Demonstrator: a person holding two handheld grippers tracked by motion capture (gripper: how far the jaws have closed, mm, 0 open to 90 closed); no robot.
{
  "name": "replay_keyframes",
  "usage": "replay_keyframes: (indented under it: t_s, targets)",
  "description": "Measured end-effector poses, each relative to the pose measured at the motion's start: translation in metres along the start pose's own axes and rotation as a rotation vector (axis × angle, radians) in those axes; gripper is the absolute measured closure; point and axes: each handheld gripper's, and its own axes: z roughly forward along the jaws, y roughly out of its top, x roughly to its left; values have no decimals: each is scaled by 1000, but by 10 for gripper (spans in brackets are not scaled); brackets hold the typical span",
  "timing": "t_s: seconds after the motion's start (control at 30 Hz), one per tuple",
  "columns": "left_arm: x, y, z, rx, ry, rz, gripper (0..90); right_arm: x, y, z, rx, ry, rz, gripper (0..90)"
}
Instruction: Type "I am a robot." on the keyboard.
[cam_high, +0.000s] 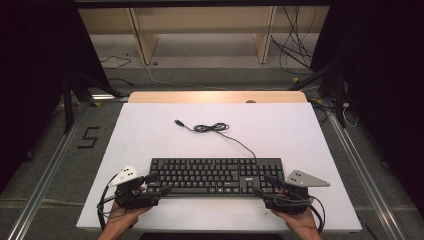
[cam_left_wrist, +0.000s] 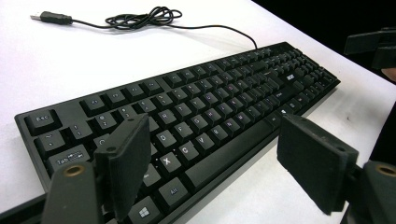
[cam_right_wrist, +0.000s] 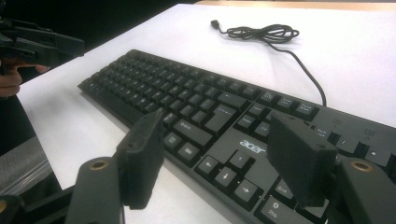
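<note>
A black Acer keyboard (cam_high: 215, 175) lies along the front of the white table (cam_high: 150, 130). Its cable (cam_high: 210, 128) is coiled behind it and ends in a USB plug (cam_high: 177, 121). My left gripper (cam_high: 157, 184) stands open at the keyboard's front left corner. In the left gripper view its jaws straddle the front edge of the keyboard (cam_left_wrist: 201, 116), one over the keys and one over the table, with the gripper's middle (cam_left_wrist: 217, 163) above that edge. My right gripper (cam_high: 261, 184) is open at the front right corner, and its jaws (cam_right_wrist: 219, 156) stand over the arrow keys and number pad of the keyboard (cam_right_wrist: 187, 102).
A wooden strip (cam_high: 217, 96) runs along the table's far edge, with wooden shelf legs (cam_high: 142, 40) and loose floor cables (cam_high: 295, 45) beyond. A "5" mark (cam_high: 88, 137) sits on the floor at the left. The other hand's gripper (cam_left_wrist: 373, 44) shows at the right in the left gripper view.
</note>
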Motion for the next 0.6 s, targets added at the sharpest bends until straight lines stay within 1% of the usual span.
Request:
replay_keyframes:
  t_s: [0.37, 0.6]
  targets:
    - [1, 0, 0, -5, 2, -4, 255, 0, 0, 0, -2, -1, 1, 358]
    - [1, 0, 0, -6, 5, -6, 255, 1, 1, 0, -16, -4, -1, 346]
